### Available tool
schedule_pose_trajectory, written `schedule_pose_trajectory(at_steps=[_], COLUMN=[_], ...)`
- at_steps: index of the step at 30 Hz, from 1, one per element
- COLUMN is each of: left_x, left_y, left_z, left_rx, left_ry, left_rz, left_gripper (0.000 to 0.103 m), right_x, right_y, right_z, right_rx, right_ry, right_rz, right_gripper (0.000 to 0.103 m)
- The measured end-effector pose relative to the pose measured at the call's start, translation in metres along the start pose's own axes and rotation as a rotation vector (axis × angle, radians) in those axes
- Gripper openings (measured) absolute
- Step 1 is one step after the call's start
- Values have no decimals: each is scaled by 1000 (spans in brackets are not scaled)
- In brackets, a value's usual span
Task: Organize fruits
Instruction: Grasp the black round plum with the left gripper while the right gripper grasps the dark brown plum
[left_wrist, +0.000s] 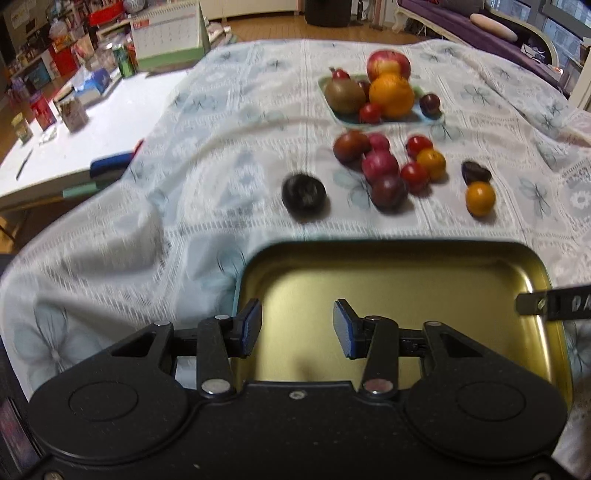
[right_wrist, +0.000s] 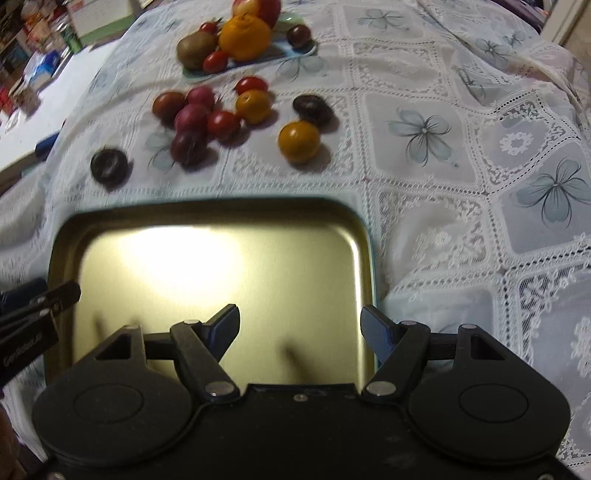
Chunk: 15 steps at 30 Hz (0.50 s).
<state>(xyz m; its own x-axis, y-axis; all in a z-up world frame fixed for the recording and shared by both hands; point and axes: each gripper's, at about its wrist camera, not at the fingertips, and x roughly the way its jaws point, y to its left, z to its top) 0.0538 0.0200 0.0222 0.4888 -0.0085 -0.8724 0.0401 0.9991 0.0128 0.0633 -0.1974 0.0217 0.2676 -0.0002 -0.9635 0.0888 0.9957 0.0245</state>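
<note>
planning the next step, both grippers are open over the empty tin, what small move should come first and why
Probably reach the right gripper forward to the nearest orange fruit. It lies loose on the cloth just beyond the gold tray, apart from the cluster, and the jaws are open.

gold tray (left_wrist: 391, 254): empty, near | loose fruits (left_wrist: 388, 166): clustered on cloth | plate (left_wrist: 343, 120): piled with fruit, far

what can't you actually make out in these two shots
- Pale green plate: its far part is hidden in the left wrist view by the large orange and the red apple.
- Red apple: its top is cut off by the upper edge in the right wrist view.
- Gold metal tray: its near edge is hidden by the gripper bodies in both views.
- Dark round fruit: motion blur hides its kind.
- White desk calendar: print too small.
</note>
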Motion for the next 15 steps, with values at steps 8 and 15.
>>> schedule_pose_trajectory(at_steps=[8, 15], left_x=[23, 58], left_y=[15, 17], left_z=[49, 75], left_rx=[-30, -44], left_ry=[1, 48], left_rz=[3, -27], left_gripper=[52, 52], right_x=[-4, 13], right_y=[-7, -9], right_z=[54, 97], right_rx=[20, 28], right_ry=[-140, -186], right_rz=[-64, -54], right_gripper=[75, 75])
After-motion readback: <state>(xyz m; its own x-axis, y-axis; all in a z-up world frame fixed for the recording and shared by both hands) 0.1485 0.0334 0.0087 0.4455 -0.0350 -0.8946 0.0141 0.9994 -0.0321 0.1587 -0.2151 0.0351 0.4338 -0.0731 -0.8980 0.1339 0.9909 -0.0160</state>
